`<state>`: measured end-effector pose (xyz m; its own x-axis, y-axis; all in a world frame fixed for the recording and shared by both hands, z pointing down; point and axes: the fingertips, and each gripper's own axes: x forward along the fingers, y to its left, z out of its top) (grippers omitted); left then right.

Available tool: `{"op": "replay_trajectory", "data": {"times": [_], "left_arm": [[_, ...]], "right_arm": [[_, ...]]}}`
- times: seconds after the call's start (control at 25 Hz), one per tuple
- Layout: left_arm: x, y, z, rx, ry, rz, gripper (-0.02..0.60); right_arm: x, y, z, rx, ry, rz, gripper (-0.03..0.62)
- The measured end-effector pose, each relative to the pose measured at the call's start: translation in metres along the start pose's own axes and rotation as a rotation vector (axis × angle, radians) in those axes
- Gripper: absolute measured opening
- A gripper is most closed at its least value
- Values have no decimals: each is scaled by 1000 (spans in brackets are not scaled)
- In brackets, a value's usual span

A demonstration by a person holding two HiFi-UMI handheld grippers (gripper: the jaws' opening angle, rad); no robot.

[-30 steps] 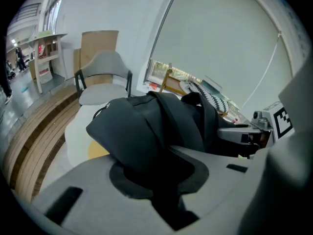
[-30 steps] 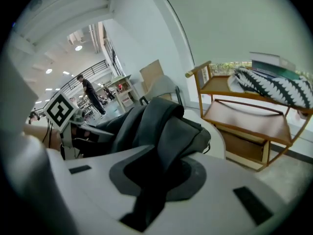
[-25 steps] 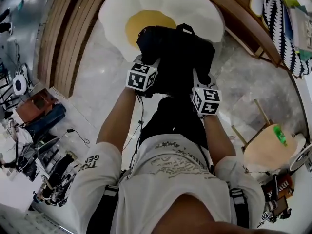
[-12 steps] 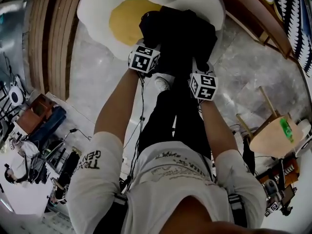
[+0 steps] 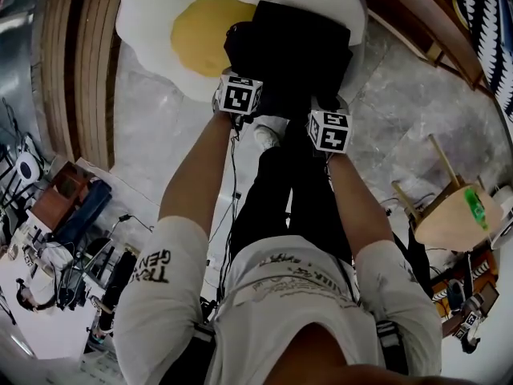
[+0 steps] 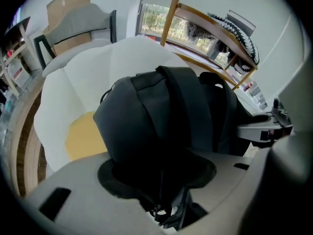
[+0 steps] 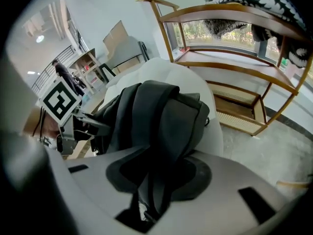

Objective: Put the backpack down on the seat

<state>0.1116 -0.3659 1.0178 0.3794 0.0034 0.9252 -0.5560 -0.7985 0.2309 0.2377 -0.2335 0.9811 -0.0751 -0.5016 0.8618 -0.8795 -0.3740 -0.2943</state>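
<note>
Just ahead of the left hand-held gripper and right hand-held gripper, whose jaws are opening around its limp fabric, the black backpack rests on the egg-shaped seat; we judge it soft, floppy, best gripped by its straps.

Black backpack, white seat with yellow centre, grey marbled floor; black-and-white striped throw
</note>
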Motion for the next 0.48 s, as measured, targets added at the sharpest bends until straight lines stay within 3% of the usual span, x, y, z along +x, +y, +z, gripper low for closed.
{"op": "replay_trajectory", "data": {"times": [0.16, 0.24, 0.48], "left_arm": [[-6, 13, -21, -49, 47, 45, 322], [-19, 29, -31, -87, 52, 95, 350], [-50, 15, -23, -108, -55, 116, 347]], "right_arm": [[2, 11, -4, -32, 4, 15, 209], [-3, 21, -1, -41, -17, 16, 228], [-33, 48, 36, -78, -143, 69, 238]]}}
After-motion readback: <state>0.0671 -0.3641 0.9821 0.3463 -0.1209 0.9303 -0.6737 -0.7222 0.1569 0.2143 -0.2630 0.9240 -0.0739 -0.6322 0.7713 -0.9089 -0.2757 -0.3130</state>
